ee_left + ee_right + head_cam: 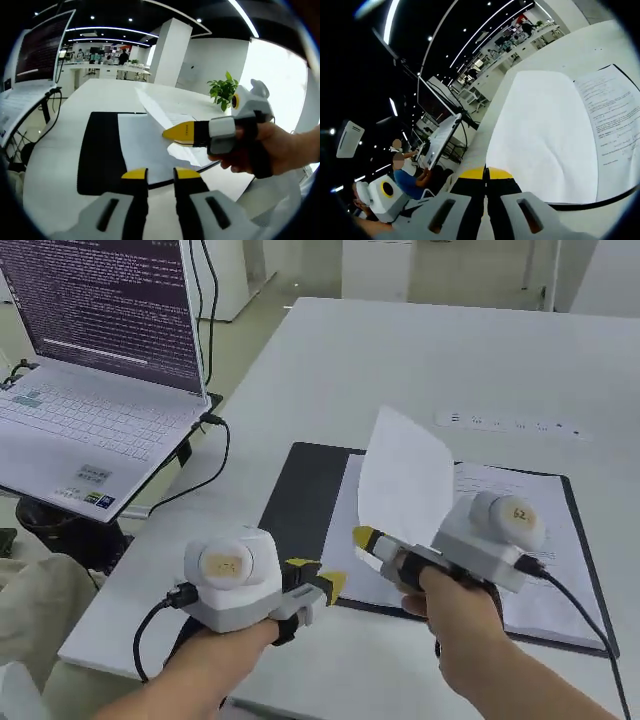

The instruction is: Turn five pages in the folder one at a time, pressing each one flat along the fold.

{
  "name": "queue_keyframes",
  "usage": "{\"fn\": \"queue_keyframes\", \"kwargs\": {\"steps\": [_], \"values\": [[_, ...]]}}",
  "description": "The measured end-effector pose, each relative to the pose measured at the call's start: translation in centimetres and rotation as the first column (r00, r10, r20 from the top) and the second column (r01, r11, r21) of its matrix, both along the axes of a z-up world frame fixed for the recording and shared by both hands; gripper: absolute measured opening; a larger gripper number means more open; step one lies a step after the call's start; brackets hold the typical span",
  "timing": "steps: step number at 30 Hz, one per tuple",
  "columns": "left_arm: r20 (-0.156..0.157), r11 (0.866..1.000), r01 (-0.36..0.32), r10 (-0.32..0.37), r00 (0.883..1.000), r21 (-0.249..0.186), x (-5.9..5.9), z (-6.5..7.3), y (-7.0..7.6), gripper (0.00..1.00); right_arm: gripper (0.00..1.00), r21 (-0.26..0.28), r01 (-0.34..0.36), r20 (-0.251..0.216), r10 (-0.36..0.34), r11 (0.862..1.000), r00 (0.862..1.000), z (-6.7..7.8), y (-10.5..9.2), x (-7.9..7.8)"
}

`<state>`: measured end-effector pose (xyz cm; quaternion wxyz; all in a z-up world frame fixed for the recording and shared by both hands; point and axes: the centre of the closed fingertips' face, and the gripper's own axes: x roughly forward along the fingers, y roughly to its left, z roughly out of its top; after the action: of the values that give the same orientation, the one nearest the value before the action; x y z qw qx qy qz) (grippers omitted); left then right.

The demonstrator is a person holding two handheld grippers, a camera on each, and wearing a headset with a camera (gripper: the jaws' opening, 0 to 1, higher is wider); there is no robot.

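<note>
While the right claw (368, 540) has its jaws closed together on the near edge of one page (405, 480), holding that sheet raised and curling above the open folder (305, 502), the left claw (325, 586) hovers over the front of the worktop (400, 360) just beside the folder's near left corner, its jaws a little apart and holding nothing. The folder lies flat toward the front of the worktop, with black inner cover showing at its left, white paper lying next to that, and printed sheets at its right. The fold itself is hidden behind the lifted sheet. A laptop (100, 370) stands well apart at the far left. The step in hand looks like carrying a page across, with the pressing not yet done; how many of the five are turned I cannot tell. To do it well, the right claw should sweep the sheet leftward in a low arc about the fold rather than drag it toward the person, so the bound edge is not strained or torn. It should let go only once the sheet rests on the left side. The left claw could then come down on the paper close to the fold and run along it with light, even pressure, so the sheet flattens without wrinkling. It is worth checking that a single sheet is pinched, since two may cling together.
</note>
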<state>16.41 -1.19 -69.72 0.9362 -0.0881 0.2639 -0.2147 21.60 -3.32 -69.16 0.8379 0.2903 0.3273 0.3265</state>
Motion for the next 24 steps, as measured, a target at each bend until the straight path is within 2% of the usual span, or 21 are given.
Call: {"fn": "queue_keyframes", "kwargs": {"steps": [4, 9, 10, 19, 22, 24], "values": [[0.002, 1.000, -0.014, 0.014, 1.000, 0.007, 0.0, 0.2, 1.1, 0.18, 0.00, -0.026, -0.017, -0.016, 0.017, 1.000, 1.000, -1.1, 0.9, -0.1], [0.013, 0.999, -0.005, 0.004, 1.000, 0.050, -0.2, 0.4, 2.4, 0.19, 0.00, -0.055, -0.034, -0.048, 0.032, 0.998, 0.998, -3.0, 2.0, -0.1], [0.013, 0.999, -0.006, 0.006, 1.000, 0.052, -0.3, 0.3, 2.7, 0.19, 0.00, -0.075, -0.043, -0.055, 0.039, 0.996, 0.998, -3.6, 2.2, -0.1], [-0.012, 0.998, -0.032, 0.032, 0.999, 0.057, -0.9, -0.4, 4.3, 0.18, 0.00, -0.161, -0.075, -0.116, 0.057, 0.984, 0.992, -8.1, 3.3, -0.3], [-0.019, 0.998, -0.039, 0.040, 0.999, 0.058, -1.0, -0.6, 4.5, 0.18, 0.00, -0.175, -0.077, -0.140, 0.052, 0.982, 0.989, -9.5, 3.3, -0.4], [-0.024, 0.997, -0.039, 0.041, 0.999, 0.060, -1.0, -0.7, 4.6, 0.18, 0.00, -0.169, -0.077, -0.143, 0.052, 0.983, 0.988, -9.8, 3.3, -0.4]]}}
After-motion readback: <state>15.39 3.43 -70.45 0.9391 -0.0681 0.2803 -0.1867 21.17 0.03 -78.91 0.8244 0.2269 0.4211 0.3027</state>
